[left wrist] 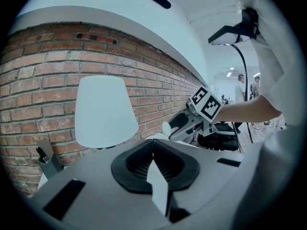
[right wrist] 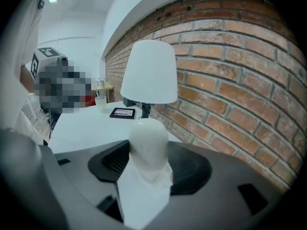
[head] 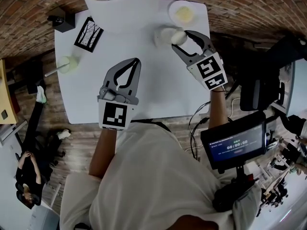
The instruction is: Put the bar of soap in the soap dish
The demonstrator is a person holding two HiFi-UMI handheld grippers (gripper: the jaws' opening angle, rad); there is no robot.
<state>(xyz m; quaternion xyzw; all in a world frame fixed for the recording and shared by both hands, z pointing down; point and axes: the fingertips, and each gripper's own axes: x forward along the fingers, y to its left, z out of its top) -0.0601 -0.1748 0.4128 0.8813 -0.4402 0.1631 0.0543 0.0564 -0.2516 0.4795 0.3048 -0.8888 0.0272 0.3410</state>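
Right gripper view: the right hand-held gripper point(right wrist: 145, 164) pinches the bar of soap point(right wrist: 148, 138) above the white desk point(head: 158, 85). This looks like the carry step. Next, reach the soap dish point(head: 183, 14) at the far right corner and release. The left hand-held gripper point(head: 136, 61) is pressed together, empty. A lamp point(head: 120, 6) and brick wall point(right wrist: 230, 80) stand behind.

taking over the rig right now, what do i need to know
Left gripper: shut, empty, over the middle of the table.
Right gripper: shut on the bar of soap, raised near the table's far right.
Soap dish: at the far right corner, just beyond the right gripper; the soap is not in it.
Done: soap picked up.
Left: carry it over the dish, lower it in, open the jaws.
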